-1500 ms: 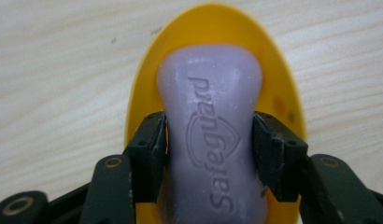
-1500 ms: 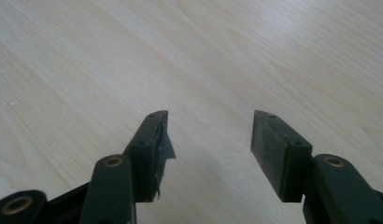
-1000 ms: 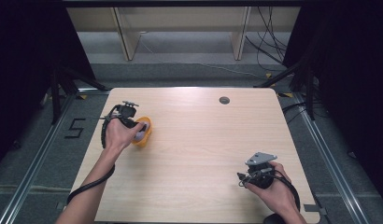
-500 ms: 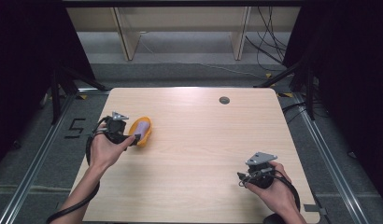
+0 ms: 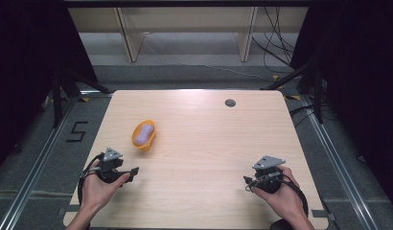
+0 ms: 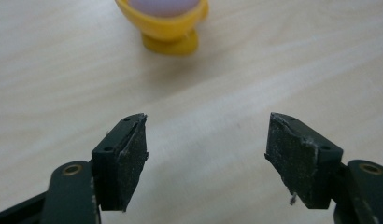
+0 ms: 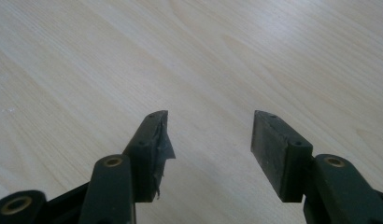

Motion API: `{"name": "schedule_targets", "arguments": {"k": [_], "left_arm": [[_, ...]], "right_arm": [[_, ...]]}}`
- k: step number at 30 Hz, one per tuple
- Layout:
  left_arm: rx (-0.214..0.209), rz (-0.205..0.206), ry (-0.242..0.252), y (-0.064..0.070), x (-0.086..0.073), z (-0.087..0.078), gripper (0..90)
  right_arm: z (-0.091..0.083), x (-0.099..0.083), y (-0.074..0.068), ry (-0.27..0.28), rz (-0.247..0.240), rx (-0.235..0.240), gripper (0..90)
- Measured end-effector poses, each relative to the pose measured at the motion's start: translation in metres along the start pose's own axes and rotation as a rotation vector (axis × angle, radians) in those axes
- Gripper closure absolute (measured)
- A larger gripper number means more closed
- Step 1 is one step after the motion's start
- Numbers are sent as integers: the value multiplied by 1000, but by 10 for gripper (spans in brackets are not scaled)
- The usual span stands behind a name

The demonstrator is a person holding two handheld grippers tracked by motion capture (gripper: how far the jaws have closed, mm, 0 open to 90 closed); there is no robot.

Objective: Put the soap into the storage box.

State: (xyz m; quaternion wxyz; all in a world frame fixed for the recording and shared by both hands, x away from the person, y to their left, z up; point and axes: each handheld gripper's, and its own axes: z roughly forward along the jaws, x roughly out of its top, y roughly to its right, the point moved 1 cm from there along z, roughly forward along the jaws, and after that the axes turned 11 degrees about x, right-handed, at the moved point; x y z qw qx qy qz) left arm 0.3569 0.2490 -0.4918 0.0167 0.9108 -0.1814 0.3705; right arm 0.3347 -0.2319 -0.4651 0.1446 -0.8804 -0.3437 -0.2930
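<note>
Left hand-held gripper (image 6: 206,140) view reveals yellow cup's (image 6: 167,28) foot.

One yellow cup (image 5: 144,135), one purple egg (image 5: 145,132), two grippers

Light wood table (image 5: 199,143), pale grain, rounded corners.
Yellow cup (image 5: 144,134) with a lilac piece in it lies left of centre; small dark round disc (image 5: 230,102) near the far edge, right of middle, well apart from the cup.
</note>
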Motion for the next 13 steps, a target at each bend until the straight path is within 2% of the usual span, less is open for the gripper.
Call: {"name": "schedule_targets", "arguments": {"k": [1, 2, 5, 6, 7, 8, 9, 10, 11, 12, 13], "left_arm": [[-1, 4, 4, 1, -4, -3, 287], [0, -17, 37, 3, -9, -3, 292], [1, -53, 71, 3, -19, -7, 306], [10, -18, 59, -1, -21, -10, 309], [18, -64, 86, 1, -22, -9, 311], [7, -55, 66, -2, -23, -10, 312], [5, -84, 84, -1, -22, -9, 313], [-7, -73, 69, -3, -23, -10, 314], [-10, -104, 94, -1, -22, -8, 316], [-5, -59, 68, -3, -22, -10, 319], [-7, -98, 92, 0, -22, -8, 323]], "right_arm": [[0, 0, 0, 0, 0, 0, 466], [0, 0, 0, 1, -1, 0, 466], [0, 0, 0, 3, -1, 2, 466], [0, 0, 0, 3, -1, 3, 466], [0, 0, 0, 3, 1, 3, 466], [0, 0, 0, 3, 0, 3, 466], [0, 0, 0, 4, -3, 2, 466], [0, 0, 0, 5, -6, 1, 466], [0, 1, 0, 9, -8, -2, 466], [0, 1, 0, 8, -8, -2, 466], [0, 1, 1, 7, -7, -2, 466]]}}
